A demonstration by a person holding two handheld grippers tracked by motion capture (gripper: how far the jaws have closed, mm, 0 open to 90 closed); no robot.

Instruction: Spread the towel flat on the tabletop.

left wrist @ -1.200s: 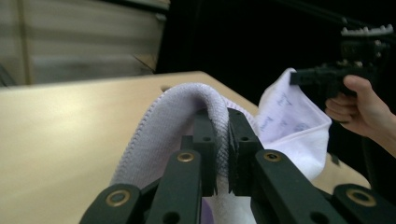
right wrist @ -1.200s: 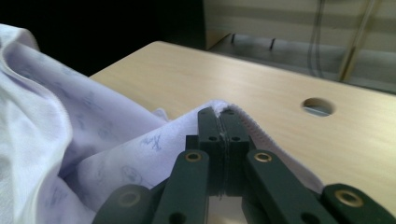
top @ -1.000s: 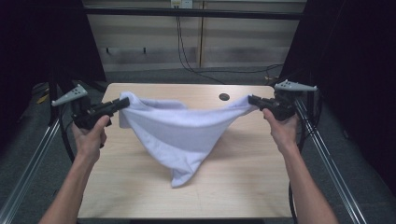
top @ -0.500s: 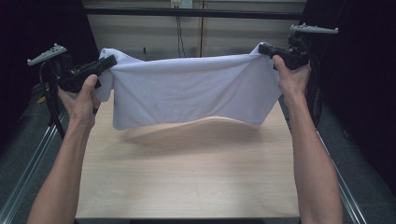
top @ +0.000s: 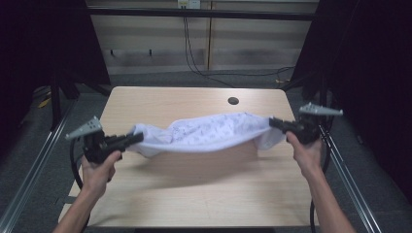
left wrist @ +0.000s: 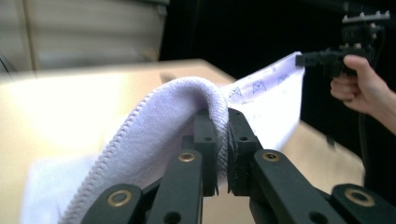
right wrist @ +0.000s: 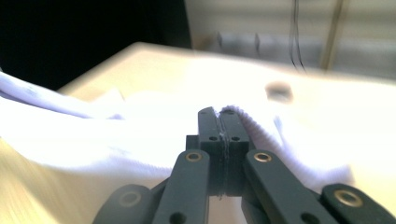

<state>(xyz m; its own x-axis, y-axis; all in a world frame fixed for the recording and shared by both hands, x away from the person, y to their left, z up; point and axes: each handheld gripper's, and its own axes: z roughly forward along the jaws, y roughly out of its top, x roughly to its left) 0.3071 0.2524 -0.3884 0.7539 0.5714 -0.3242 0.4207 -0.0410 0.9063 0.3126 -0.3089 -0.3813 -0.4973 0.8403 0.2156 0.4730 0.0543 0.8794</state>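
A white cloth (top: pixel 209 132) with faint printed marks hangs stretched between my two grippers just above the wooden table (top: pixel 194 194). My left gripper (top: pixel 138 137) is shut on the cloth's left corner, low over the table's left side. In the left gripper view the hemmed cloth (left wrist: pixel 159 126) folds over my closed left gripper (left wrist: pixel 223 122), and the other hand and gripper (left wrist: pixel 303 59) hold the far corner. My right gripper (top: pixel 272 122) is shut on the right corner near the table's right edge. In the right gripper view the cloth (right wrist: pixel 116 135) drapes leftward from my shut right gripper (right wrist: pixel 219 112).
A round cable hole (top: pixel 233 101) sits in the table top near the far edge. Metal rails (top: pixel 34 165) run along both sides of the table. Dark curtains stand left and right, with a pale wall and cables (top: pixel 194 53) behind.
Both grippers have come down from shoulder height to just above the table, bringing the cloth with them. The cloth, spread flat and taut before, now billows and sags between them.
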